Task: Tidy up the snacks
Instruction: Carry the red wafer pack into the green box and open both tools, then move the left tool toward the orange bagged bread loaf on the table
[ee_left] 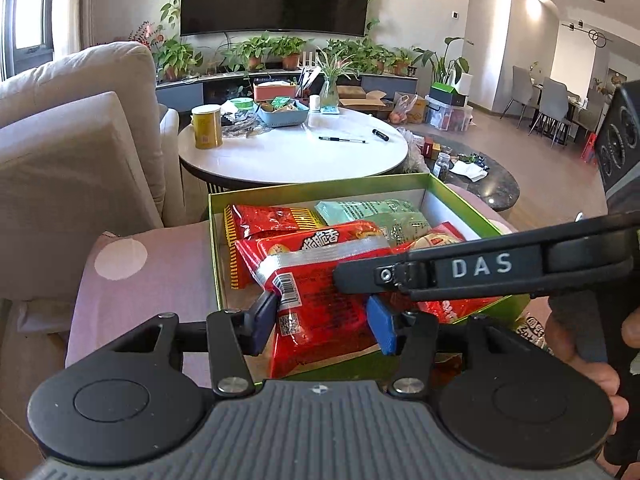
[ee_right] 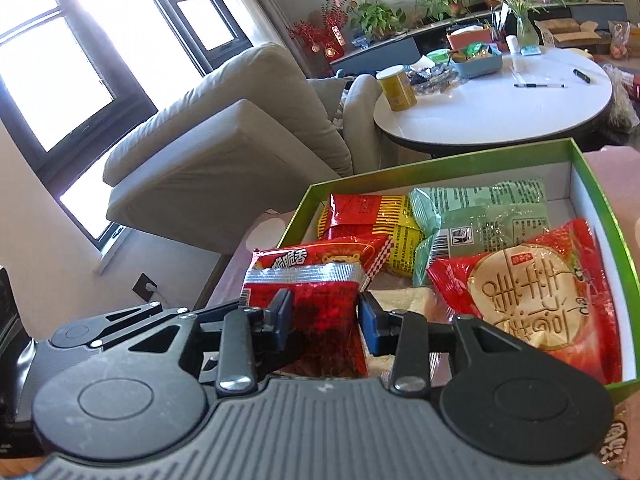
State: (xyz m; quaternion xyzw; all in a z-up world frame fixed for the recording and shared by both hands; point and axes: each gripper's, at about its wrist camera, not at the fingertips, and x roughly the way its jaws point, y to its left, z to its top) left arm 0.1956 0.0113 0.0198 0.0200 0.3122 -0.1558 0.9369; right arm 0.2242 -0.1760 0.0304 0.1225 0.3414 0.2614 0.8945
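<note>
Risk: the glossy red foil snack packet [ee_right: 316, 312], hanging over the near corner of the green cardboard box [ee_right: 596, 168] of snacks, may slip outside if dropped early. Right tool [ee_right: 326, 318] is clenched on its end. Left tool [ee_left: 320, 318] flanks it, partly parted (contact unclear).

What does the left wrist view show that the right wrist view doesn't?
Only left wrist: a black finger marked DAS crossing the box, a hand at the right edge, and dining chairs. Only right wrist: the window, a wall socket, and the right gripper clamped on the red packet. Both: the green box, that packet, the white table and the yellow can.
</note>
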